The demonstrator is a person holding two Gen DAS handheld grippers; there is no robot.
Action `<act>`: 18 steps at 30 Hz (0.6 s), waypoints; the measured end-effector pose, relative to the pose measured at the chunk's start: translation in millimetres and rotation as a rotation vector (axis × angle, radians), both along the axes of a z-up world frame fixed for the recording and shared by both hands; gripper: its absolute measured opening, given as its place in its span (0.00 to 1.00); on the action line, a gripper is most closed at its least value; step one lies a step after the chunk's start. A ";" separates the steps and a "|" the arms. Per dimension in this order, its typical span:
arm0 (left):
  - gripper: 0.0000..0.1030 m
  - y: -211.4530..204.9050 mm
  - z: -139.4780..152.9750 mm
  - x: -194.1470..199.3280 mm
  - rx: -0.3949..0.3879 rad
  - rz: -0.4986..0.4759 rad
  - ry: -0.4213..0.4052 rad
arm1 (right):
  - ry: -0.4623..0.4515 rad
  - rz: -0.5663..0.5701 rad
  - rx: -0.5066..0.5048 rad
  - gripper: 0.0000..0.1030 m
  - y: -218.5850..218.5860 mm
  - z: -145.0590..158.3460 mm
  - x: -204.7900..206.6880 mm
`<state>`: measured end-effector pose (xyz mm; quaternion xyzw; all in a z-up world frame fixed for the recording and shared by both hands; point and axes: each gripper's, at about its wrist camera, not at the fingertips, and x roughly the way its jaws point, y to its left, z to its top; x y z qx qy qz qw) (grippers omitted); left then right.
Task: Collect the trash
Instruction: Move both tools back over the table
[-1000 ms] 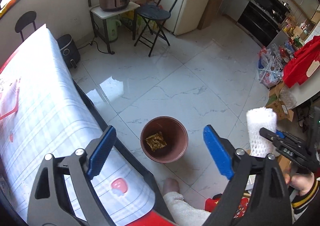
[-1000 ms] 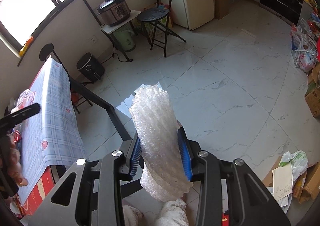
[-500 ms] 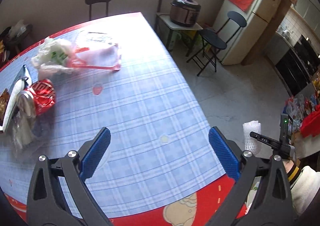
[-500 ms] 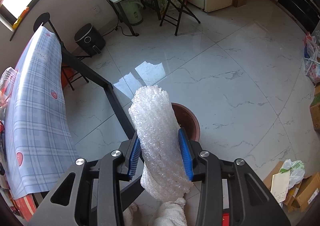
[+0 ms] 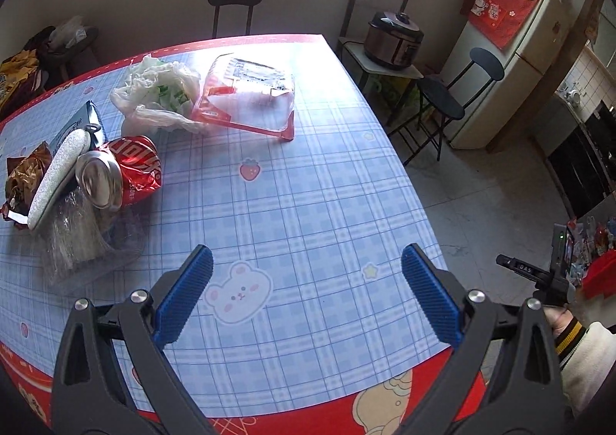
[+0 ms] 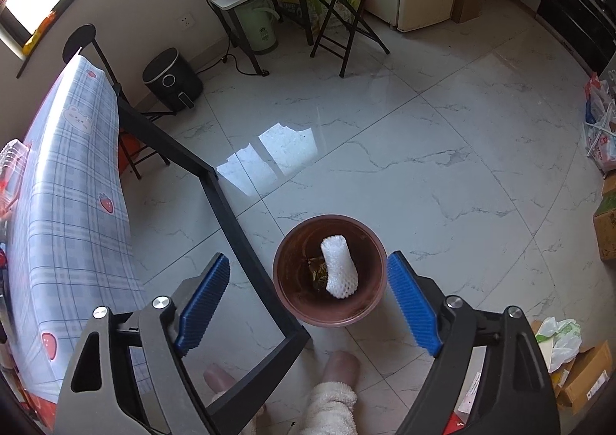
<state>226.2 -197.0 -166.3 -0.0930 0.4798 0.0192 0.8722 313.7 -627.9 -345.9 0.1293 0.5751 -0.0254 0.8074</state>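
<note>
Only under the right wrist camera: foam sleeve (image 6: 338, 267) inside bin (image 6: 287, 294).

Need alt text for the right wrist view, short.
White foam netting lies inside a brown bin on the marble floor, directly below the right gripper, whose blue fingers are opening with nothing between them. A table with a checked cloth runs along the left edge.

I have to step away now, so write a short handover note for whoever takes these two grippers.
Right gripper: jaws opening, nothing between them, above the brown bin on the floor.
Left gripper: open, empty, over the table.
Done: white foam net and a gold wrapper lie in the bin.
Left on the table: crushed red can, white plastic bag, red-edged clear bag, more wrappers at the left edge.
</note>
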 end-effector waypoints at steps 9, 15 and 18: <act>0.94 17.7 18.8 -7.5 0.006 0.009 -0.056 | -0.089 0.085 0.002 0.95 18.1 54.1 -4.2; 0.94 64.2 44.8 -29.8 0.024 0.106 -0.094 | -0.157 0.169 0.025 0.95 45.4 94.6 0.0; 0.94 95.9 64.2 -50.5 0.067 0.145 -0.126 | -0.192 0.242 0.019 0.95 73.8 113.5 10.2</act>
